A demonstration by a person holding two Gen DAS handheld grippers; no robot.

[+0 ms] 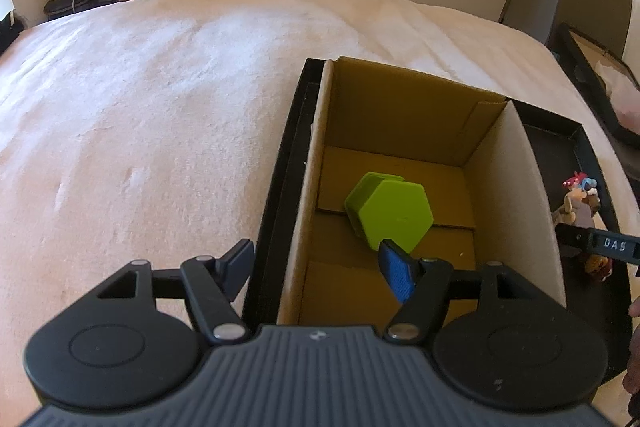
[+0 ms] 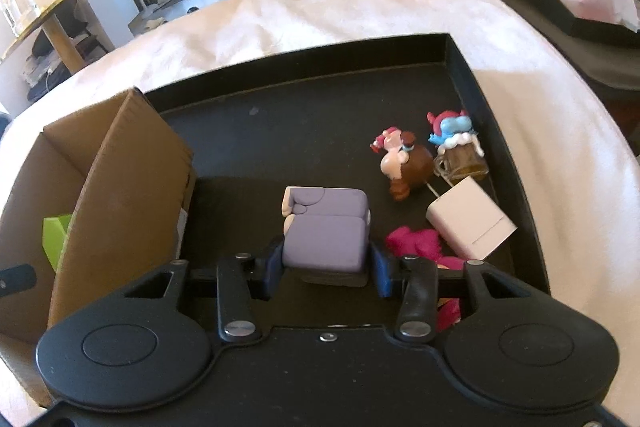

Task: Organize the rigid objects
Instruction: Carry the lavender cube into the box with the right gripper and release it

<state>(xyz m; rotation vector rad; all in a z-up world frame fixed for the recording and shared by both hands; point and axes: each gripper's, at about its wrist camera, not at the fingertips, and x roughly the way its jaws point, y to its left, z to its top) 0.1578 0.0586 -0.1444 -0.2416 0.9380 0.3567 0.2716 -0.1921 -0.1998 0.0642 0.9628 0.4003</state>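
While left gripper (image 1: 320,267) gapes empty over brown cardboard box (image 1: 516,195), right gripper (image 2: 326,269) brackets lilac block figure (image 2: 326,235), contact unclear, black tray (image 2: 460,67) on cream blanket (image 1: 160,99)

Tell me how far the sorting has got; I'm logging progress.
Done: one green hexagonal block lies in the cardboard box; the left gripper is open above it. In hand: the right gripper brackets a purple blocky toy. Left: two figurines, a white cube and a pink piece on the black tray.
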